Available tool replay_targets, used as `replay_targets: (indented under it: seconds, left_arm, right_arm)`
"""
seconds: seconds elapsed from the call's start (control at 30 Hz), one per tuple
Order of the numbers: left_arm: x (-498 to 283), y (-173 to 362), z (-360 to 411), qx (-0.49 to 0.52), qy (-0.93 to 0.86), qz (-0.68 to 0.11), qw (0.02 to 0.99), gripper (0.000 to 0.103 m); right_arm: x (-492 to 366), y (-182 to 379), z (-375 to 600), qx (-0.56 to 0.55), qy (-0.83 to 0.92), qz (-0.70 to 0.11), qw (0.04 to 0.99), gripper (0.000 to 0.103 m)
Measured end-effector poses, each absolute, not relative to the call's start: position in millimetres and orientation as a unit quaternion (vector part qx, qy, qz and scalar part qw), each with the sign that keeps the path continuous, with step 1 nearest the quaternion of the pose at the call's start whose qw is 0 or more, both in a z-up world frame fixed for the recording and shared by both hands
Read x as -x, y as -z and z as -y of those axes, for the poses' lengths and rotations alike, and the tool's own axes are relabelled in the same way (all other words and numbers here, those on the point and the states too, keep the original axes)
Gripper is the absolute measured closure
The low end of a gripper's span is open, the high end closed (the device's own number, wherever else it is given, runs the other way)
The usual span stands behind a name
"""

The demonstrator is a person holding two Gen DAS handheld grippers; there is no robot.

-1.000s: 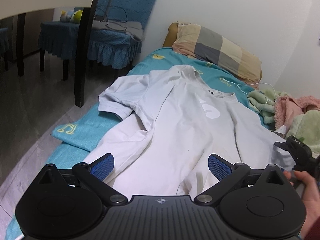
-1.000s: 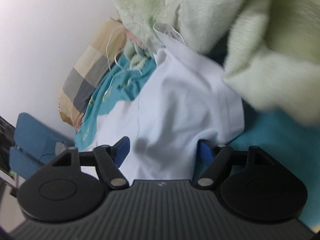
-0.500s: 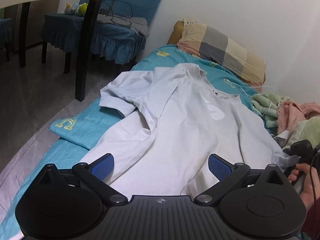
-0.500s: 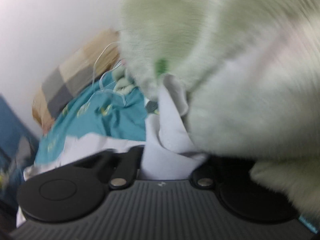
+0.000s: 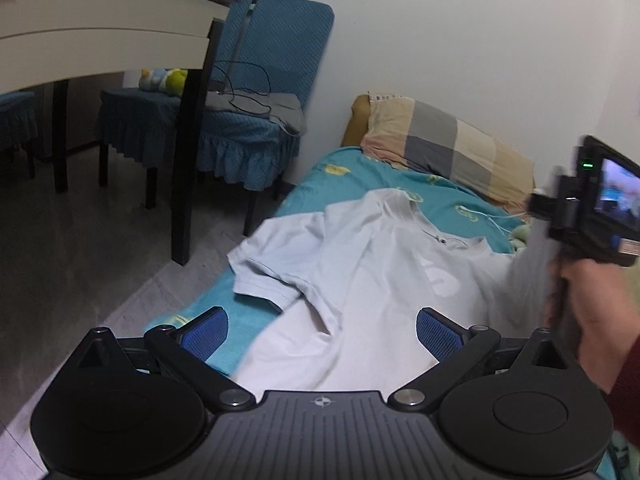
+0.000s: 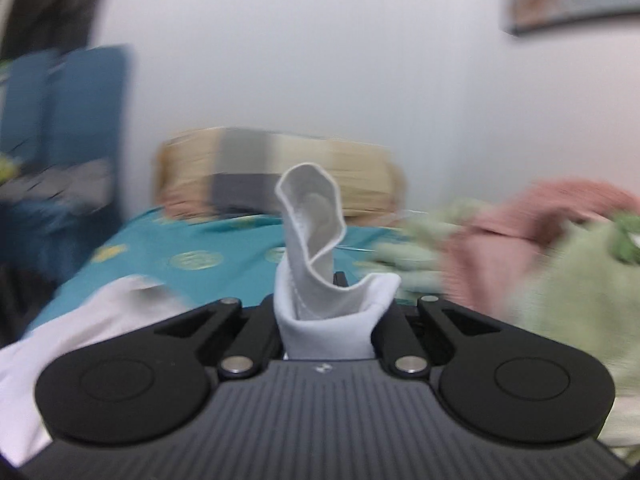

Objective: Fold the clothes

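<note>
A white T-shirt [image 5: 372,280] lies spread on the teal bed sheet [image 5: 360,176], collar toward the pillow, one sleeve at the left bed edge. My left gripper [image 5: 322,328] is open above the shirt's lower part and holds nothing. My right gripper [image 6: 326,316] is shut on a bunched edge of the white T-shirt [image 6: 316,240] and holds it raised above the bed. In the left wrist view the right gripper [image 5: 588,216] is at the right, held in a hand, with the shirt edge lifted beside it.
A checked pillow [image 5: 448,144] lies at the head of the bed against the white wall. A blue covered chair [image 5: 248,120] and a dark table leg [image 5: 192,160] stand left of the bed. Pink and green fluffy clothes [image 6: 560,248] lie piled at the right.
My right gripper closed on the shirt's right edge and lifted it up away from the green pile. My left gripper stayed open and tilted up, over the shirt's lower left.
</note>
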State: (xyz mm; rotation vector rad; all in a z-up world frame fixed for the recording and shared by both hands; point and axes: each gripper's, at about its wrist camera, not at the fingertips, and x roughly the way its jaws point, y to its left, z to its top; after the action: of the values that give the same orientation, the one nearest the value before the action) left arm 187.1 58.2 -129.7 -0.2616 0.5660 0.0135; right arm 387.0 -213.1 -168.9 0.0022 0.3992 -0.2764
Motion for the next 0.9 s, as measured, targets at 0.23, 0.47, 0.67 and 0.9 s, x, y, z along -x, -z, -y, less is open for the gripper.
replay_targets:
  seconds: [0.23,0.47,0.67,0.9]
  left_arm:
    - [-197.4,142.3,-70.4,0.127,-0.014,-0.302,0.945,0.001]
    - [-200.8,151.1,-60.7,0.118,0.014,-0.317,0.941,0.001]
    - [-185.5,143.9,-47.2,0.106,0.035,-0.309,0.945,0.001]
    - [-150.7,131.6,-30.7,0.101,0.064,-0.309,0.943,0.002]
  right_arm:
    - [-412.7,187.1,127.9,0.065,0.039,-0.231,0.97,0.094]
    - [-377.7,187.0,148.8,-0.025,-0.03,-0.267,0.963,0.029]
    - [-297.7,131.2,183.4,-0.107,-0.053,-0.263,0.957,0.029]
    - [-163.2,75.3,242.9,-0.227,-0.023,-0.274,0.934,0.028]
